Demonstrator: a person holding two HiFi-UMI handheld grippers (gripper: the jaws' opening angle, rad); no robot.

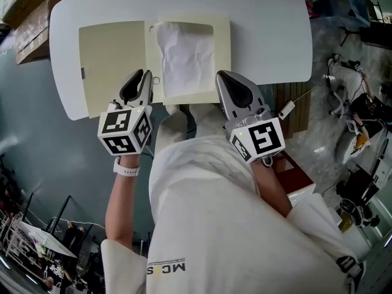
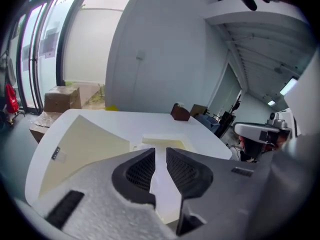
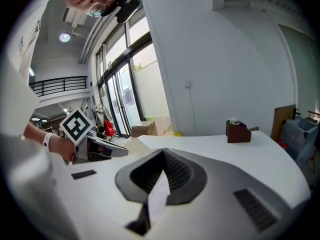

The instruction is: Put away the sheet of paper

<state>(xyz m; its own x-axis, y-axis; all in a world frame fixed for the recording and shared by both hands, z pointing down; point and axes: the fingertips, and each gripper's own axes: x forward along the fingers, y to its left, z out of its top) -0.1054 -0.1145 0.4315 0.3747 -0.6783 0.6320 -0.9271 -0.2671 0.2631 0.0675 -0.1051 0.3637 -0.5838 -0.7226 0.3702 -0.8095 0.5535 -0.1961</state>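
The sheet of paper (image 1: 184, 57) lies creased on the right half of an open cream folder (image 1: 116, 60). The folder lies flat on the white table (image 1: 263, 29), its fold running away from you. Neither gripper has hold of the sheet.

Your left gripper (image 1: 146, 73) hangs above the near edge of the folder, just beside the fold and the sheet's near left corner. In the left gripper view its jaws (image 2: 160, 151) stand a narrow slot apart. Nothing is between the pads; only the pale folder and table show through the slot.

Your right gripper (image 1: 220, 73) is over the folder's near right corner, just beside the sheet's right edge. In the right gripper view its tips (image 3: 162, 151) meet. A pale strip shows in the slot behind the tips; what it is cannot be told. From the head view nothing is seen gripped there.

Each gripper carries its marker cube, the left (image 1: 125, 129) and the right (image 1: 260, 139). A white watch (image 1: 127, 169) is on your left wrist.

A small brown box (image 3: 239, 132) stands on the table, well apart from the folder. Cardboard boxes (image 1: 30, 17) sit on the floor beyond the table's far left corner.
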